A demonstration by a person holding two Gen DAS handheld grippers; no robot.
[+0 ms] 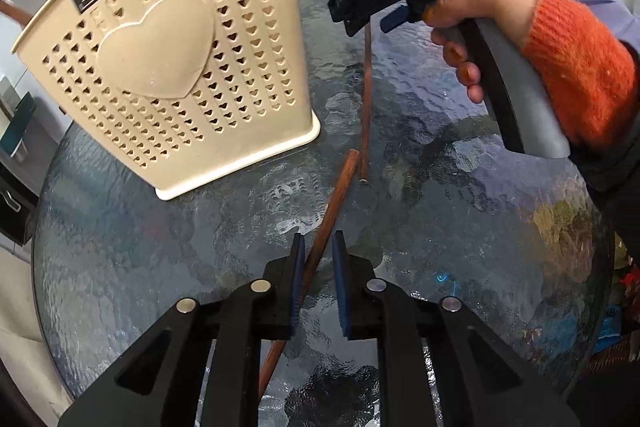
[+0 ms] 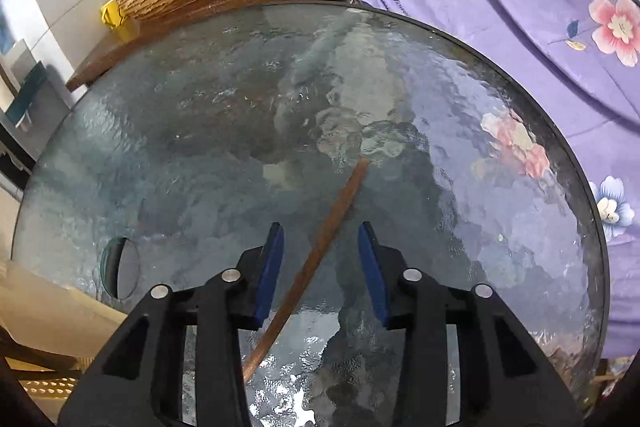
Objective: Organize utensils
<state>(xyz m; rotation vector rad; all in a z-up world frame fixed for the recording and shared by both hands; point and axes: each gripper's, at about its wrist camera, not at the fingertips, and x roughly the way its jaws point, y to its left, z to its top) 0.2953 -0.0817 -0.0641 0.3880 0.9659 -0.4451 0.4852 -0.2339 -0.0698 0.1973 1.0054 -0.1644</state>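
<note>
1. Left wrist view: the left gripper (image 1: 319, 259) points down at the glass table (image 1: 460, 211), and its blue pads have nearly met around a brown chopstick (image 1: 328, 215). The stick passes between the fingers at a slant, leaning from the lower left up toward the far right. The pad on the left looks to touch it; whether the other presses too I cannot tell for sure. I judge this a grip, or all but one.

2. Same view: the cream utensil holder (image 1: 168, 67), pierced with little hearts, stands toward the table's far left edge. It is just beyond the left gripper and clearly nearer this hand than the other.

3. Same view: the right gripper (image 1: 352, 15), in a hand with an orange cuff (image 1: 576, 67), hangs over a second chopstick (image 1: 366, 99) that lies pointing away toward the far edge.

4. Right wrist view: the right gripper (image 2: 320, 267) has its fingers apart, the second chopstick (image 2: 320, 259) lying on the glass between them, touching neither pad. Its long axis crosses the gap on a diagonal, so closing should catch it mid-length.
</note>
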